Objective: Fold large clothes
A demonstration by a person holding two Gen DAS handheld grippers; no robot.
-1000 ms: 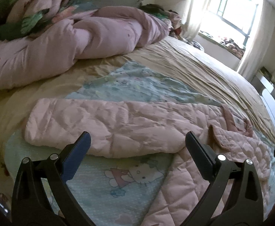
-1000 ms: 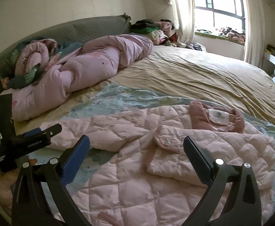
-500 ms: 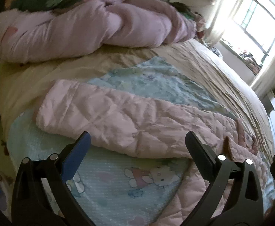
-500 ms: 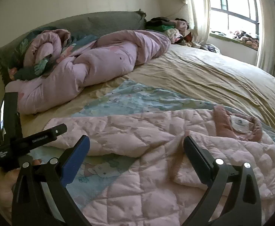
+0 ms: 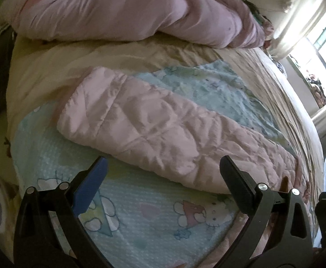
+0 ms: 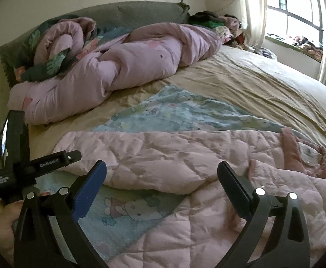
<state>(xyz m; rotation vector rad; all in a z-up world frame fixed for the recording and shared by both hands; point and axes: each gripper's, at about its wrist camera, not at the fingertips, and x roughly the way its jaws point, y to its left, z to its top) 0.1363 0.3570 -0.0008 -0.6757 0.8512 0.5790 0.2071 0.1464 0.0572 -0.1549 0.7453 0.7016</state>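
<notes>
A pale pink quilted jacket (image 6: 207, 167) lies flat on the bed, its collar (image 6: 306, 154) to the right and one long sleeve (image 5: 154, 131) stretched out to the left. My left gripper (image 5: 163, 169) is open and empty, just short of the sleeve's near edge. My right gripper (image 6: 161, 174) is open and empty, over the jacket where the sleeve meets the body. The left gripper's body (image 6: 17, 169) shows at the left of the right wrist view.
The jacket rests on a light blue cartoon-print sheet (image 5: 145, 214) over a tan bedspread (image 6: 263, 84). A rolled pink duvet (image 6: 122, 67) lies along the headboard. Piled clothes (image 6: 216, 22) sit in the far corner near the window (image 6: 297, 6). The bed's left edge (image 5: 11, 120) is close.
My left gripper has swung left and tilted down toward the sleeve end and the bed's edge. My right gripper has shifted left, toward the sleeve. Both stayed open.
</notes>
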